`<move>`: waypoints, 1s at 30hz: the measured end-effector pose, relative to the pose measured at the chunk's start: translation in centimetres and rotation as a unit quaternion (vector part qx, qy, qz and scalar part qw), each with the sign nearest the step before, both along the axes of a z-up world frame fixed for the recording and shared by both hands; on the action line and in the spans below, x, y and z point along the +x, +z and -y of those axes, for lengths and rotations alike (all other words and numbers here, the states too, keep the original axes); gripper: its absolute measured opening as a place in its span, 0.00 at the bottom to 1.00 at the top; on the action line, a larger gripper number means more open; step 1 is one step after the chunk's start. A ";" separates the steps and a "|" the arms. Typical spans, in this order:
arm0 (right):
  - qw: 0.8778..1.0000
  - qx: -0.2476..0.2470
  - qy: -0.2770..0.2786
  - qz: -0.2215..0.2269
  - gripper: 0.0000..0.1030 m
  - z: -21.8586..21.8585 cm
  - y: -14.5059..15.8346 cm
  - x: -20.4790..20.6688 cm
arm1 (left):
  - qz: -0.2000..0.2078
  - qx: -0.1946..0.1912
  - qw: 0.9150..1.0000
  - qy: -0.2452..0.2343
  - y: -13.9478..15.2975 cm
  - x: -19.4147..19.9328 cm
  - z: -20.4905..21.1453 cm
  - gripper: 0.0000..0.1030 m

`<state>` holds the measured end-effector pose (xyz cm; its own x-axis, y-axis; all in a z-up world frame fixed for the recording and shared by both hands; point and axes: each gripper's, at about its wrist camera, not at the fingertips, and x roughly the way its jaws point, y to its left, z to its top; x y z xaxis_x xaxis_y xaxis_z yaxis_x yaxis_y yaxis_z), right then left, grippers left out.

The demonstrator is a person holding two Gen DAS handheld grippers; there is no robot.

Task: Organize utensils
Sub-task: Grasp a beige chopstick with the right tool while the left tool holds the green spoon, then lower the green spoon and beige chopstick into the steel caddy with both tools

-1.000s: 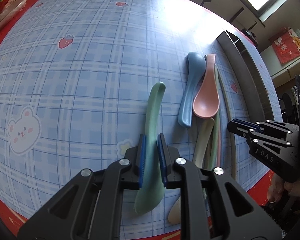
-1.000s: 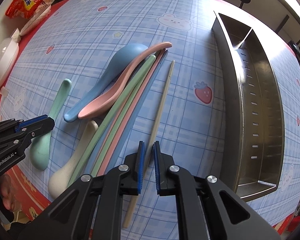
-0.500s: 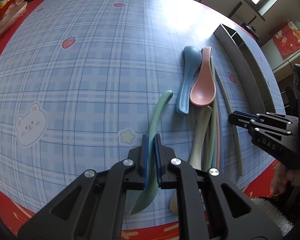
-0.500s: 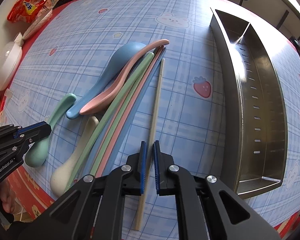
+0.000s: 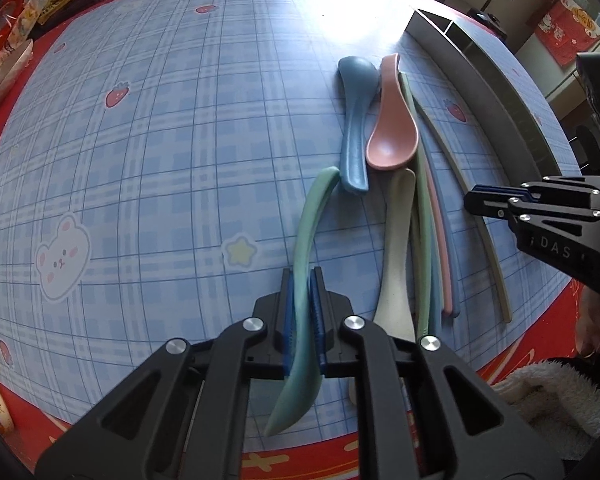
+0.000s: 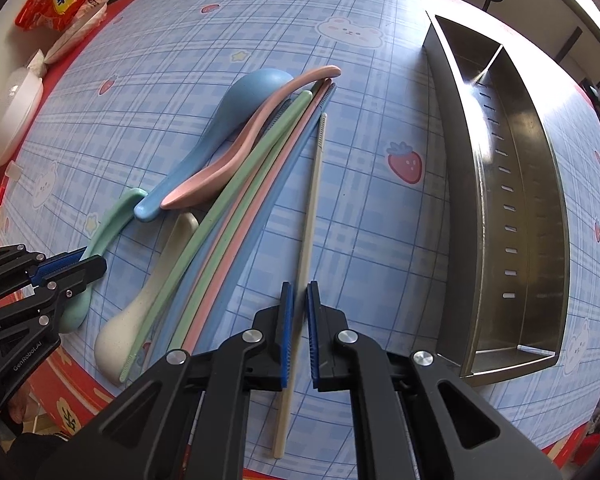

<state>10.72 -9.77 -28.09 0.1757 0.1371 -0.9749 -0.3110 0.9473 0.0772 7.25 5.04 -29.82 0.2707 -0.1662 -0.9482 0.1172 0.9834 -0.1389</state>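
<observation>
The left claw pinches the green spoon by its handle — bowl under the claw, tip touching the blue spoon ahead. The right claw is pressed on the beige chopstick lying on the table — the metal tray sits to its right.

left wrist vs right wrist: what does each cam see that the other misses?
Only left wrist: the pink spoon's bowl facing up, the left claw from behind, shut on the green spoon, and a white fluffy cloth at the table edge.

Only right wrist: the inside of the steel tray with its slotted wall, a white lidded container, and the right claw from behind, shut on the beige chopstick.

Both: blue spoon, pink spoon, cream spoon, the chopstick bundle, and the plaid tablecloth.
</observation>
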 end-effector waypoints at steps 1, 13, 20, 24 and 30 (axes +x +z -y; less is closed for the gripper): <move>1.000 0.002 -0.001 0.000 0.07 0.1 0.0 0.0 | -0.001 -0.008 1.000 0.004 0.0 0.1 -0.2 0.12; 1.000 0.030 0.003 0.005 0.06 1.7 0.0 0.0 | 0.001 -0.055 0.996 0.068 0.3 -1.2 -2.9 0.10; 0.999 0.039 0.005 0.007 0.07 2.7 0.3 -0.5 | 0.012 -0.077 0.989 0.128 2.3 -2.3 -6.0 0.10; 0.996 0.084 -0.021 -0.003 0.06 4.0 0.6 -1.1 | 0.013 -0.081 0.987 0.141 2.7 -3.2 -6.6 0.10; 0.993 0.112 -0.040 0.020 0.06 5.9 2.5 -1.5 | 0.017 -0.076 0.987 0.143 3.6 -3.3 -6.7 0.10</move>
